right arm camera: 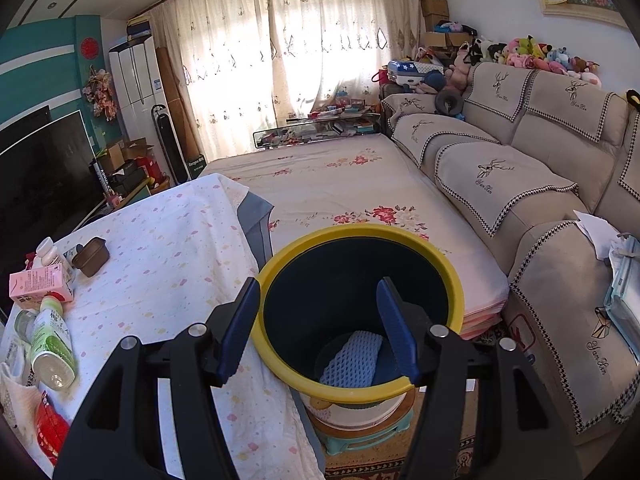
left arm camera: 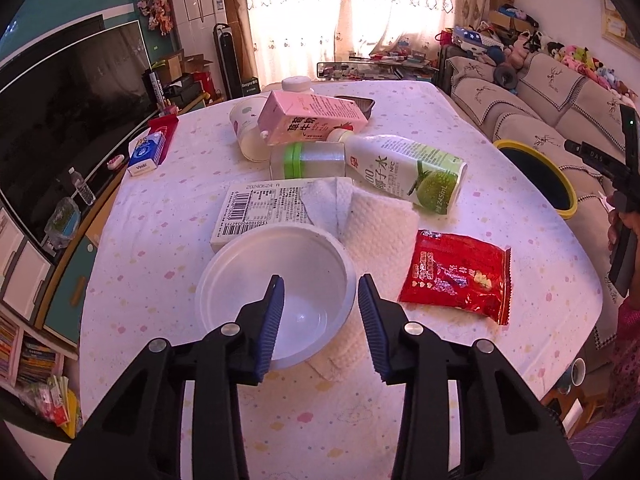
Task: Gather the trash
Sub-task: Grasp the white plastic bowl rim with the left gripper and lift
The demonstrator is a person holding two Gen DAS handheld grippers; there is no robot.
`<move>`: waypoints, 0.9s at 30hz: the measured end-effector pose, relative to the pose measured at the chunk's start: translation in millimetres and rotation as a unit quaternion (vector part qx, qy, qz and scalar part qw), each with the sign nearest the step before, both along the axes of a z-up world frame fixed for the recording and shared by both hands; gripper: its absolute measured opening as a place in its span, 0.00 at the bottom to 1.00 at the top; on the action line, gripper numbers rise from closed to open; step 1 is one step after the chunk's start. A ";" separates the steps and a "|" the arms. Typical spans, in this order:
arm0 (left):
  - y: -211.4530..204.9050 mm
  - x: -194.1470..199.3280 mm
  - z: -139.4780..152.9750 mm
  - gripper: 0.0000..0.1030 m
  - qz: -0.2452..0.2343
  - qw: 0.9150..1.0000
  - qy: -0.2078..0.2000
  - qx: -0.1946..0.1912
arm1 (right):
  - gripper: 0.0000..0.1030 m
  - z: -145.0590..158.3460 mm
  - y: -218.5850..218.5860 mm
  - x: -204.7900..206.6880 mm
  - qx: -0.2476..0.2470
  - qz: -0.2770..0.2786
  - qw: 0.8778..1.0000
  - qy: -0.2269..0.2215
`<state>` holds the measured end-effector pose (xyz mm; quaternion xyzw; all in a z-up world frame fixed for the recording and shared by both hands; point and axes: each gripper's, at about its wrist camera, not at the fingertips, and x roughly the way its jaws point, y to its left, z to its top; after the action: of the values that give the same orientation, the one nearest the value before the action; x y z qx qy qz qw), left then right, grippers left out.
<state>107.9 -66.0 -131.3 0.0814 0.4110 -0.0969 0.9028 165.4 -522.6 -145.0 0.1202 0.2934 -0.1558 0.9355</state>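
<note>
Trash lies on the table (left arm camera: 360, 420): a white plastic lid (left arm camera: 276, 292), a paper towel (left arm camera: 376, 216), a red snack packet (left arm camera: 460, 276), a white box (left arm camera: 256, 212), a coconut water bottle (left arm camera: 408, 168), a pink milk carton (left arm camera: 308, 120), a clear jar (left arm camera: 312, 158) and a paper cup (left arm camera: 248, 132). My left gripper (left arm camera: 322, 312) is open and empty, just above the lid's right edge. My right gripper (right arm camera: 316, 320) is open and empty over the yellow-rimmed bin (right arm camera: 360, 394), which holds a blue foam net (right arm camera: 352, 356).
The bin (left arm camera: 540, 176) stands off the table's right side, by the sofa (right arm camera: 520, 184). A blue tissue pack (left arm camera: 146, 154) and red box (left arm camera: 166, 132) lie at the table's left. A brown tray (right arm camera: 92, 256) sits far back. A TV (left arm camera: 60, 120) is left.
</note>
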 end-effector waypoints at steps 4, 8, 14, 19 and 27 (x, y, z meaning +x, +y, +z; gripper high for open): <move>-5.9 5.2 -8.2 0.31 -0.006 1.000 0.013 0.013 | 0.56 -3.2 0.0 1.9 0.005 0.003 1.000 0.003; -5.3 6.5 -10.2 0.19 -0.003 1.000 0.016 0.013 | 0.56 -3.0 0.3 2.1 0.010 0.005 1.000 0.002; 1.1 1.8 1.0 0.06 0.016 1.000 -0.013 0.022 | 0.56 1.6 -0.8 -1.2 0.014 0.009 1.000 -0.004; 3.4 -7.2 24.3 0.06 0.027 0.998 -0.051 0.025 | 0.56 9.6 2.2 -9.9 0.012 0.011 1.000 -0.016; -44.2 -7.0 60.1 0.06 -0.050 0.995 -0.084 0.005 | 0.56 26.7 -6.3 -36.2 0.002 -0.005 0.999 -0.040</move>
<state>100.9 -110.3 -71.1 0.1146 0.3300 -0.1330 0.9275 129.2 -528.8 -118.3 0.1295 0.2553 -0.1547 0.9456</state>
